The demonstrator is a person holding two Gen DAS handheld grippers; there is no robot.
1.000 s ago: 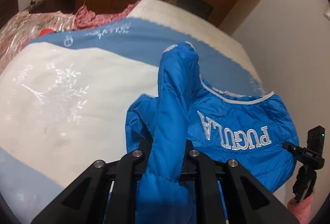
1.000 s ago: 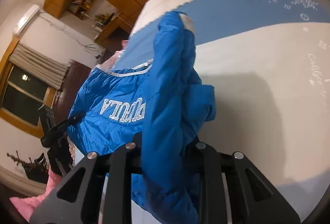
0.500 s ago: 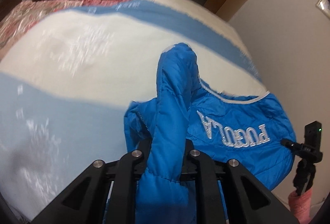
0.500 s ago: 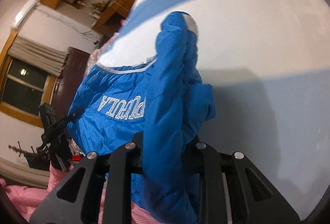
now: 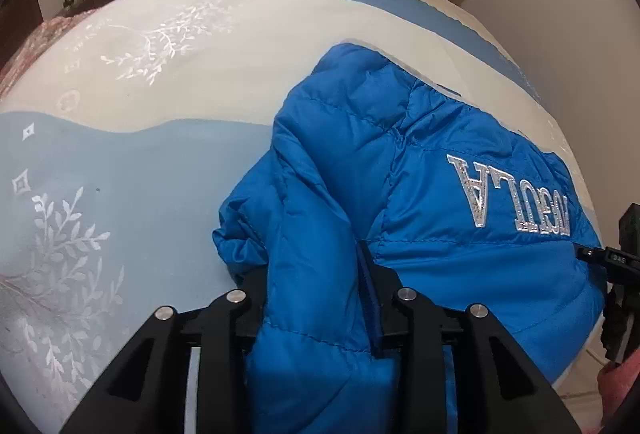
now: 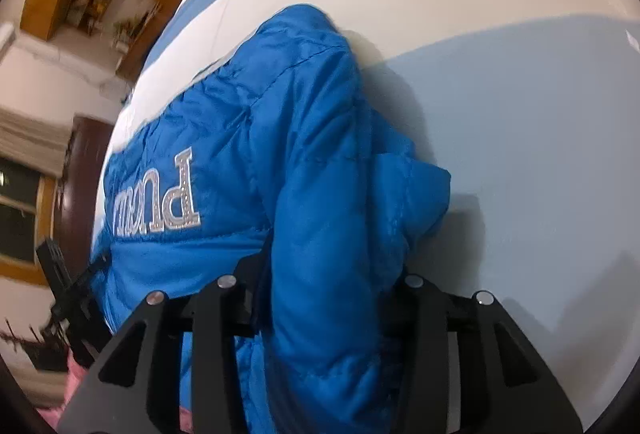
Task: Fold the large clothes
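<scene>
Bright blue quilted puffer jacket (image 5: 420, 194) with silver lettering on its back lies bunched on the bed's pale blue and cream bedspread (image 5: 140, 154), toward the bed's edge nearest the white wall. Left gripper (image 5: 320, 310) has its jaws closed down on a thick padded fold, likely a sleeve, that runs up between the fingers; right gripper (image 6: 324, 314) is likewise clamped on a puffy fold, seen from the other side with the jacket (image 6: 240, 154) spreading ahead of it. Both tools sit at the near end of the jacket, its body extending away from them. Risks, as judgement: slick nylon shell could slide out of the pinch if pulled sideways; trapped air makes the padding spring back, so a fold may pop open; the jacket lies near the bed edge, so a drag that way could drop it off.
</scene>
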